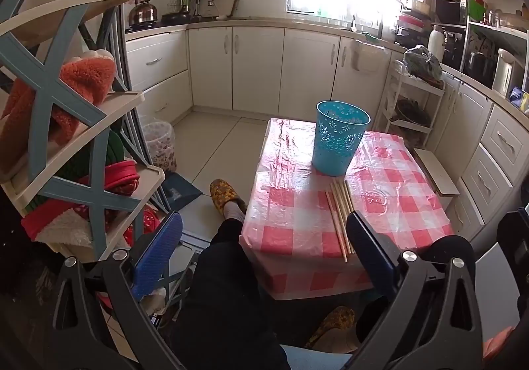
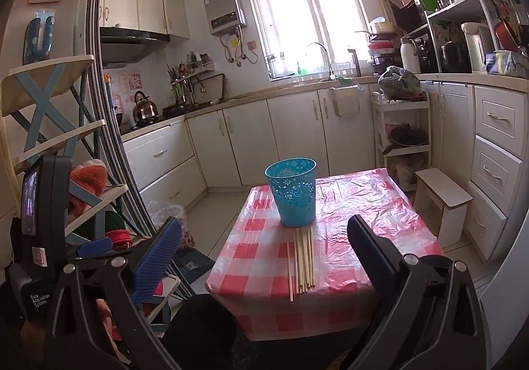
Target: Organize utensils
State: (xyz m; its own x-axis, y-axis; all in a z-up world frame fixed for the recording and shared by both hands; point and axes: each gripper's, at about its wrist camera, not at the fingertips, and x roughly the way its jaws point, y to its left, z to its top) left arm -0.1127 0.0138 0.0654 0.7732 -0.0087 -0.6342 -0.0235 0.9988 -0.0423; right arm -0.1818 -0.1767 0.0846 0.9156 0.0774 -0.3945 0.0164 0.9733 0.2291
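Several wooden chopsticks (image 1: 339, 216) (image 2: 302, 261) lie side by side near the front edge of a small table under a red-and-white checked cloth (image 1: 390, 198) (image 2: 357, 238). Just behind them stands an upright blue perforated plastic cup (image 1: 340, 137) (image 2: 292, 191). My left gripper (image 1: 264, 254) hovers open off the table's front left corner, with nothing between its blue-padded fingers (image 1: 158, 257). My right gripper (image 2: 264, 257) is open too, held in front of the table with the chopsticks seen between its fingers, apart from them. The left gripper's body (image 2: 36, 231) shows at the left of the right wrist view.
A blue-framed shelf rack (image 1: 56, 99) (image 2: 49, 112) with slippers and cloths stands close on the left. A person's dark-clothed legs (image 1: 224, 287) and patterned slippers (image 1: 221, 195) are below the table. A small white stool (image 2: 443, 201) and kitchen cabinets (image 1: 258, 69) stand around the table.
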